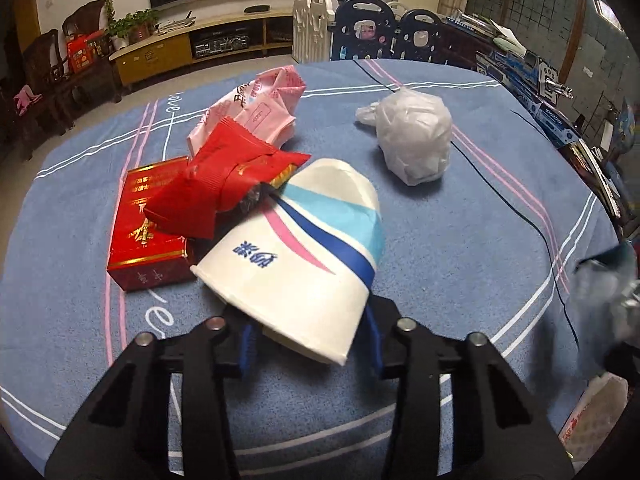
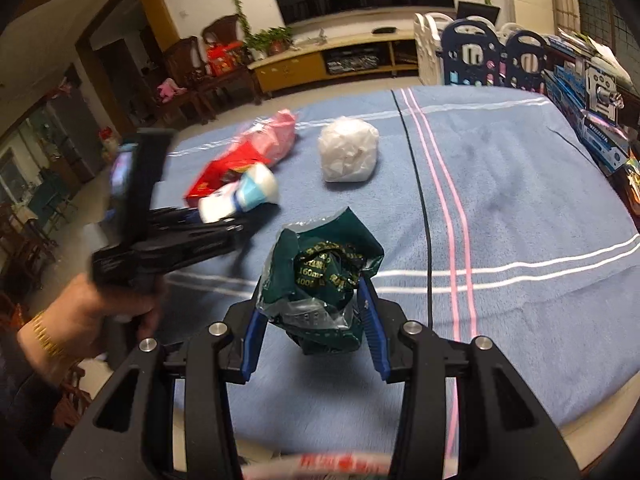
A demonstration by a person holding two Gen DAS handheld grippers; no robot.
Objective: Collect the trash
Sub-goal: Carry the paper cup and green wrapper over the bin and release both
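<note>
Left gripper (image 1: 308,336) clamped on crushed paper cup (image 1: 304,248), right gripper (image 2: 314,332) clamped on crumpled green wrapper (image 2: 320,276), blue tablecloth (image 2: 520,208).

Left wrist view: sits low behind its gripper (image 1: 310,340), close over the blue tablecloth (image 1: 460,248), facing the TV wall across the top of frame. Paper cup (image 1: 304,256) fills the centre, very near.

Right wrist view: set higher and further back, facing the same wall, its gripper (image 2: 312,328) at lower centre.

Shared: cup (image 2: 244,194), white bag (image 1: 412,136) (image 2: 348,154), red wrapper (image 1: 224,184) (image 2: 216,174). Left gripper (image 2: 224,220) shows at mid left.
</note>
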